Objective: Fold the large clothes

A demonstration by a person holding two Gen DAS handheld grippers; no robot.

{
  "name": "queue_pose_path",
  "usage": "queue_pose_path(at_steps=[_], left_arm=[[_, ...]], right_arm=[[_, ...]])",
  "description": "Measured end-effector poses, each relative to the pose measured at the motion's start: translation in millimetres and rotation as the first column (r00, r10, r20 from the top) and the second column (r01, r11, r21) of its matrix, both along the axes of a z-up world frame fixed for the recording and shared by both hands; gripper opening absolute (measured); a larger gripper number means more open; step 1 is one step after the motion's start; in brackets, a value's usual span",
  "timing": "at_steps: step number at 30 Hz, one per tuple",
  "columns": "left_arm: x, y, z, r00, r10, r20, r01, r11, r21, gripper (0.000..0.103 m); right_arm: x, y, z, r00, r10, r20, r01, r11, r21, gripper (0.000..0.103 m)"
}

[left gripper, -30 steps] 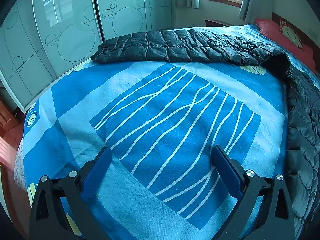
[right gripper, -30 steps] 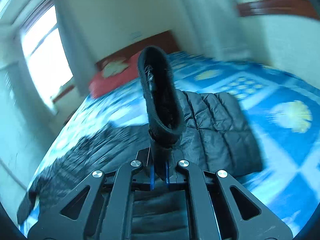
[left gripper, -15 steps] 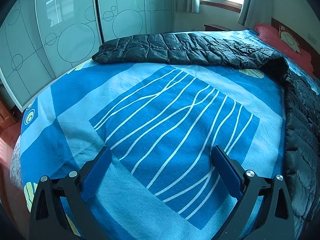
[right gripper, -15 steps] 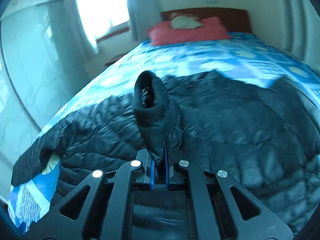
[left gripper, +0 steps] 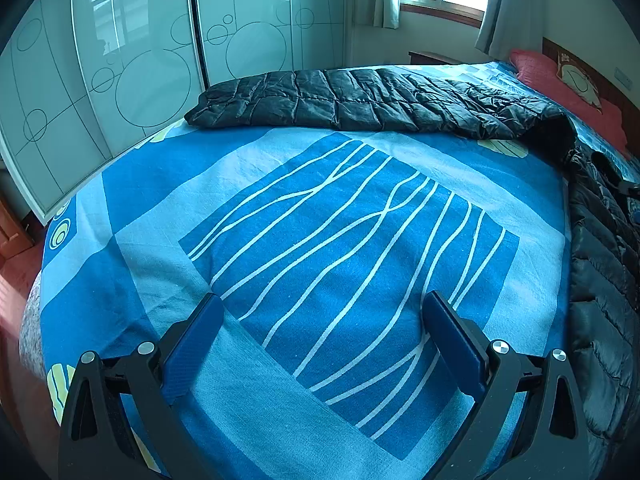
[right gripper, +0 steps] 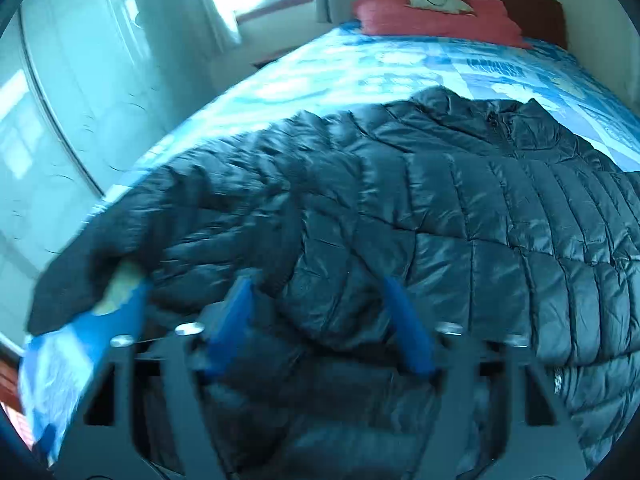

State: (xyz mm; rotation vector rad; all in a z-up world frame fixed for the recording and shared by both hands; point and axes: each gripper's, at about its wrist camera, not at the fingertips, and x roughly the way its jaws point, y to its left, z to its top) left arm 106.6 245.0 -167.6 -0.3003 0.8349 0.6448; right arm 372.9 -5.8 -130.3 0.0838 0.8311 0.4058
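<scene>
While we look down the left wrist camera, our left gripper (left gripper: pixel 322 322) hangs over the blue patterned bedspread (left gripper: pixel 320 240) with its jaws spread wide and nothing between the blue pads (left gripper: pixel 192 344). The black puffer jacket (left gripper: pixel 360 100) lies along the far edge of the bed, one sleeve stretched toward the mirrored wardrobe (left gripper: pixel 120 72), the rest running down the right side of the view.

Over to the right wrist camera, blurry now: our right gripper (right gripper: pixel 320 320) has just been opening, and its jaws stand apart above the jacket (right gripper: pixel 440 220), gripping nothing. The jacket is spread across the bed, collar toward the red pillow (right gripper: pixel 432 16).
</scene>
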Motion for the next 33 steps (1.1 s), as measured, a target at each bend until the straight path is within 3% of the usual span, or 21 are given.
queue_pose_path(at_steps=[2, 4, 6, 8, 12, 15, 16, 18, 20, 21, 24, 29, 32, 33], left_arm=[[-0.1, 0.0, -0.3, 1.000, 0.000, -0.001, 0.000, 1.000, 0.000, 0.099], [-0.1, -0.3, -0.4, 1.000, 0.000, -0.001, 0.000, 1.000, 0.000, 0.099], [0.3, -0.7, -0.6, 1.000, 0.001, -0.003, -0.001, 1.000, 0.003, 0.099], [0.5, -0.7, -0.6, 1.000, 0.001, -0.003, -0.001, 1.000, 0.003, 0.099], [0.6, -0.8, -0.8, 1.000, 0.001, -0.004, -0.001, 1.000, 0.004, 0.099], [1.3, -1.8, -0.7, 1.000, 0.003, -0.010, -0.003, 1.000, 0.011, 0.099], [1.6, -2.0, -0.7, 1.000, 0.004, -0.011, -0.004, 1.000, 0.013, 0.099], [1.8, -1.5, -0.8, 1.000, 0.004, -0.012, -0.004, 1.000, 0.014, 0.099], [2.1, -2.6, -0.9, 1.000, 0.004, -0.014, -0.004, 1.000, 0.016, 0.099], [2.5, -3.2, -0.9, 1.000, 0.005, -0.016, -0.005, 1.000, 0.018, 0.099], [2.7, -3.2, -0.9, 1.000, 0.006, -0.019, -0.006, 1.000, 0.020, 0.099], [3.6, -3.2, -0.5, 1.000, 0.007, -0.021, -0.007, 1.000, 0.024, 0.099], [3.7, -2.8, -0.4, 1.000, 0.008, -0.022, -0.007, 1.000, 0.026, 0.099], [3.8, -3.0, -0.4, 1.000, 0.008, -0.022, -0.007, 1.000, 0.026, 0.099]], right_arm=[[-18.5, -22.4, 14.8, 0.999, 0.020, 0.029, -0.021, 0.999, 0.043, 0.072], [-30.1, -57.2, 26.3, 0.999, -0.015, 0.052, 0.011, 0.997, 0.077, 0.066], [-32.7, -110.0, 34.6, 0.994, -0.101, 0.053, 0.096, 0.992, 0.087, 0.043], [-31.8, -161.1, 39.1, 0.978, -0.203, 0.048, 0.199, 0.976, 0.085, 0.030], [-25.8, -291.4, 39.9, 0.882, -0.467, 0.058, 0.463, 0.884, 0.068, 0.026], [-16.9, -342.0, 26.7, 0.845, -0.532, 0.047, 0.531, 0.846, 0.036, 0.026], [-14.3, -351.5, 19.4, 0.845, -0.534, 0.035, 0.533, 0.846, 0.029, 0.025], [-7.3, -360.2, -0.4, 0.862, -0.506, -0.014, 0.506, 0.862, 0.017, 0.013], [4.1, -359.4, -29.4, 0.882, -0.463, -0.088, 0.462, 0.886, -0.033, 0.011], [2.7, -360.4, -33.5, 0.887, -0.454, -0.082, 0.453, 0.891, -0.032, 0.010], [2.7, -362.8, -25.6, 0.887, -0.451, -0.099, 0.454, 0.891, 0.003, 0.010], [11.9, -375.6, 0.8, 0.884, -0.468, -0.019, 0.468, 0.881, 0.063, 0.011], [31.7, -378.7, -11.9, 0.889, -0.455, -0.053, 0.457, 0.888, 0.053, 0.011], [40.5, -378.8, -26.0, 0.889, -0.446, -0.102, 0.451, 0.892, 0.032, 0.011]])
